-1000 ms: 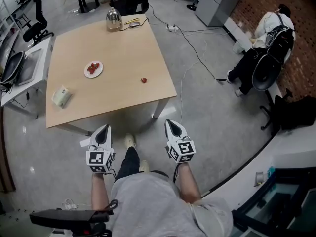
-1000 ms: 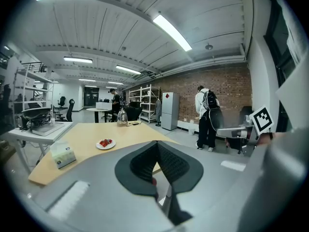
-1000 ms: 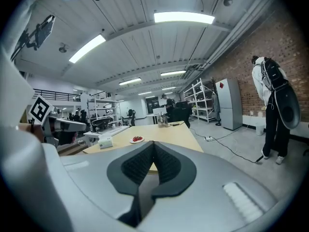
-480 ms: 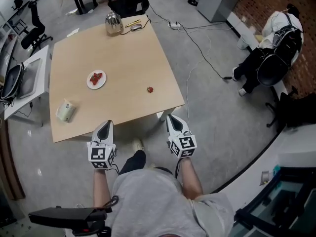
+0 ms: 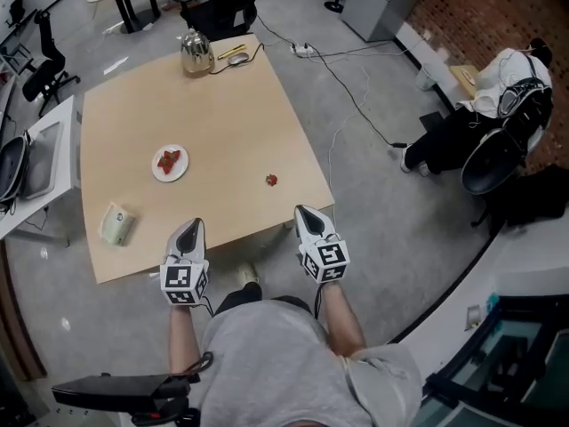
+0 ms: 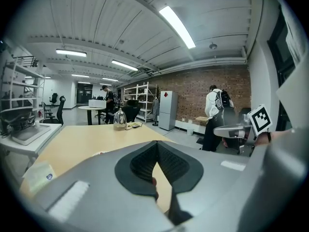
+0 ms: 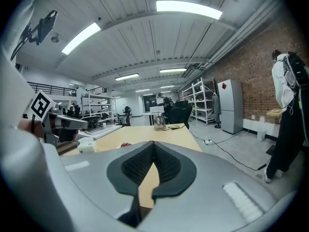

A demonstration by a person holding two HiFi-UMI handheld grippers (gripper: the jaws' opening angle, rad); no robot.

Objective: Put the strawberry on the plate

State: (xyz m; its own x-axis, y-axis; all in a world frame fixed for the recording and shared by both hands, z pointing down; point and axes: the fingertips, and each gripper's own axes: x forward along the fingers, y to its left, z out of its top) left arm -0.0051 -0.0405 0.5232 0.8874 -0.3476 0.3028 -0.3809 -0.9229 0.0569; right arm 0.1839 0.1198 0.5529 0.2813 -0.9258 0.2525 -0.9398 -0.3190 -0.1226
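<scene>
A loose red strawberry (image 5: 271, 180) lies on the wooden table (image 5: 231, 105) near its front right corner. Left of it, mid-table, stands a small white plate (image 5: 169, 163) with red strawberries on it; that plate (image 7: 124, 144) also shows low in the right gripper view. My left gripper (image 5: 190, 226) hovers at the table's near edge, jaws together and empty (image 6: 157, 144). My right gripper (image 5: 305, 212) sits by the front right corner, just short of the loose strawberry, jaws shut on nothing (image 7: 153, 143).
A metal kettle (image 5: 196, 52) and small items stand at the table's far edge. A tissue pack (image 5: 116, 224) lies front left. A side desk (image 5: 36, 158) adjoins the left. Cables (image 5: 356, 87) cross the floor; a person (image 5: 480, 123) sits at the right.
The table has drawn closer and lower in the head view. Both grippers, a second ago short of the table over the floor, now reach its near edge. Their jaws look unchanged.
</scene>
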